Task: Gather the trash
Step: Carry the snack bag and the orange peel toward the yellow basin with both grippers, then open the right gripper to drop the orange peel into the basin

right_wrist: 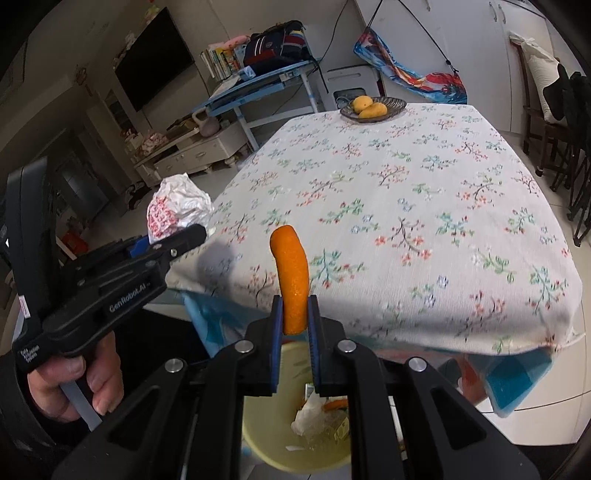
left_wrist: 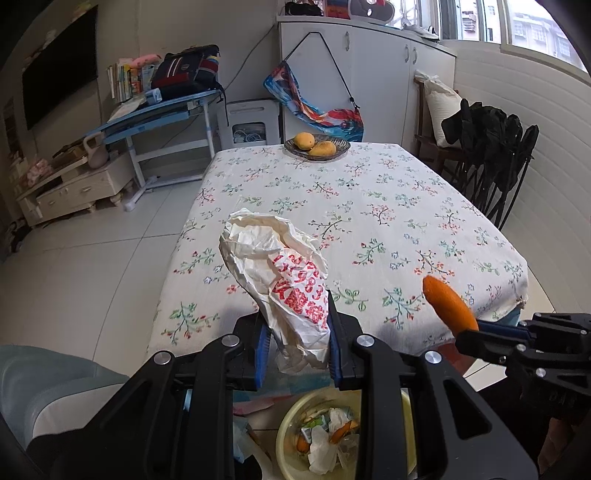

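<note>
Daylit windows (left_wrist: 524,29), white cupboards (left_wrist: 369,66), pale tiled floor (left_wrist: 92,266).

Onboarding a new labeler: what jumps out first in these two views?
The orange peel pinched upright in the right gripper, past the near table edge. Next, the crumpled white bag with red print clamped in the left gripper. Below both sits a yellow bin already holding tissues and scraps.

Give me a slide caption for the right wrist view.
Right gripper holds an orange peel above the yellow bin; left gripper carries a crumpled bag.
</note>
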Available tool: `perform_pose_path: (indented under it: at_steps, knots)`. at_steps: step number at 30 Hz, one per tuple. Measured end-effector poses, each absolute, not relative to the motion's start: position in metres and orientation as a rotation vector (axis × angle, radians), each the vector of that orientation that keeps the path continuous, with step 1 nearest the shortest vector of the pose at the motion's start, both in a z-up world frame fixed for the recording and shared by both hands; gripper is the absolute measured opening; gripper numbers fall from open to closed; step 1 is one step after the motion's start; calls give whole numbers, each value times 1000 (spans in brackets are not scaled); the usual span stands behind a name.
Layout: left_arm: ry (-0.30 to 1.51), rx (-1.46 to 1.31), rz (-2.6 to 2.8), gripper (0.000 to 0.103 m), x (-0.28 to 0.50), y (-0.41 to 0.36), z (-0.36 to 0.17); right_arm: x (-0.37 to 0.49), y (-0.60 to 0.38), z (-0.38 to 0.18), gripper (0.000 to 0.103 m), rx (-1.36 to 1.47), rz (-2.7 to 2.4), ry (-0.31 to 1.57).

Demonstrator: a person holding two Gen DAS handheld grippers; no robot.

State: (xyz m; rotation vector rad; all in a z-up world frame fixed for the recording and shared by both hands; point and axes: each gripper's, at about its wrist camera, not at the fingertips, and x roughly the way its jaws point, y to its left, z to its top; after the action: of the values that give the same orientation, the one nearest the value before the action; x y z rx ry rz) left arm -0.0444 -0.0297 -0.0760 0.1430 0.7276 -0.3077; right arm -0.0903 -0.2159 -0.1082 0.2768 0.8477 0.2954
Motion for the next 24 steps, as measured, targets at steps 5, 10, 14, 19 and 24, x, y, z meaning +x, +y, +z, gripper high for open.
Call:
perform_pose_path:
  at_steps: [5,10,14,19,24]
  knots:
    - [726,141,-306,25,-52,-26,-75,-99,-211,-113,14,261,307,872]
    - [725,144,-309,25,-57,-25,-75,-106,-204,-119,14,241,326,900]
    - [725,147,-311,25,-59,-26,-76,-107,-200,-123,14,225,338,924]
    - [726,150,-311,25,-61,-26,-77,-109,-193,-132,14,192,359,972]
    - [726,152,-314,25,-62,-26,-78,-112,-179,-148,14,135,387,1062]
